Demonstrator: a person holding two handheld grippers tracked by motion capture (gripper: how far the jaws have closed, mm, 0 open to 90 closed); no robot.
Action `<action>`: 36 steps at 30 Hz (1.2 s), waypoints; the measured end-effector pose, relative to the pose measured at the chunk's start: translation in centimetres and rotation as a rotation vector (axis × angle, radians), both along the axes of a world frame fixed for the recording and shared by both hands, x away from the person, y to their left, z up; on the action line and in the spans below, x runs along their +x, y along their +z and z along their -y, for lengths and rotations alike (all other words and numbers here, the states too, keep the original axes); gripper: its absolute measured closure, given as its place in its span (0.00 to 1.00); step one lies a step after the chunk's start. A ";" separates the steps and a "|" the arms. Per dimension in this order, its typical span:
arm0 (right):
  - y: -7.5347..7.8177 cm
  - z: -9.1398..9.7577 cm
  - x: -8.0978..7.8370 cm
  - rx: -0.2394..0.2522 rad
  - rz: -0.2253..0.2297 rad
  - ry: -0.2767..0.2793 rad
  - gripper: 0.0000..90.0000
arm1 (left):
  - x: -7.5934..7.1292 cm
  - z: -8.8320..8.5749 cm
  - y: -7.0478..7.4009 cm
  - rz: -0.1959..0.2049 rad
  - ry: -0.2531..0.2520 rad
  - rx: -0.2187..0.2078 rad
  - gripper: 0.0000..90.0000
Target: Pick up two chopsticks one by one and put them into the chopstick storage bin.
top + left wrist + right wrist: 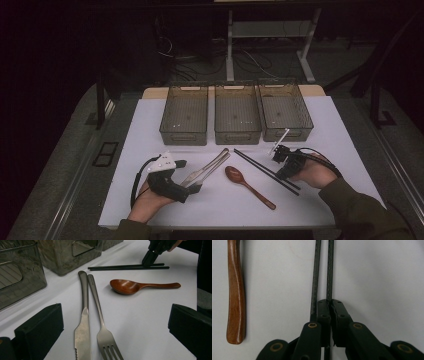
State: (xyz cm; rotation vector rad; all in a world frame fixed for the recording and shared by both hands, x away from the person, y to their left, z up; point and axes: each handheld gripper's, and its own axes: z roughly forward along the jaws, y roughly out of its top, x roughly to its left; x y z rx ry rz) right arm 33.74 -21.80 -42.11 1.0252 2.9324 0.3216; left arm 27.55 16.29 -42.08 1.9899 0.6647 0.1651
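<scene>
The right tongs (329, 305) are clamping one of two thin, stiff, light, slippery black chopsticks (329, 270) near its right end on the white surface (350, 150), beside a brown wooden spoon (245, 182), while the left tongs (115, 325) are gaping apart.

on the white table (150, 200) three grey bins (237, 120) stand in a row at the far side — nearer, the left gripper (192, 188) sits by the fork and knife (207, 167), the wooden spoon (247, 185) lies mid-table, and the right gripper (281, 176) is down on the black chopsticks (252, 162).
</scene>
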 end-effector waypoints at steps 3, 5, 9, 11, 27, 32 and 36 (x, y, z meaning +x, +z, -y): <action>0.1 0.3 -0.1 0.017 0.002 -0.003 0.94 | 0.0 0.0 0.0 0.001 -0.001 0.000 0.00; 0.3 0.6 -0.1 0.034 0.005 -0.007 0.94 | 0.0 0.0 0.0 -0.001 0.001 -0.001 0.00; 0.5 1.2 -0.3 0.055 0.008 -0.016 0.94 | 0.0 0.0 0.0 -0.001 0.002 -0.003 0.00; 0.7 1.6 -0.4 0.076 0.020 -0.015 0.94 | 0.0 0.0 0.0 -0.002 0.003 -0.002 0.00; 1.4 4.4 -1.3 0.220 0.049 -0.016 0.95 | 0.1 0.1 -0.1 -0.004 -0.001 0.002 0.00; 1.9 4.8 -1.5 0.247 0.050 -0.009 0.94 | 0.1 0.2 -0.1 -0.005 0.000 0.000 0.00; 2.9 4.9 -1.6 0.274 0.066 0.000 0.94 | 0.1 0.2 -0.1 -0.005 -0.001 0.000 0.00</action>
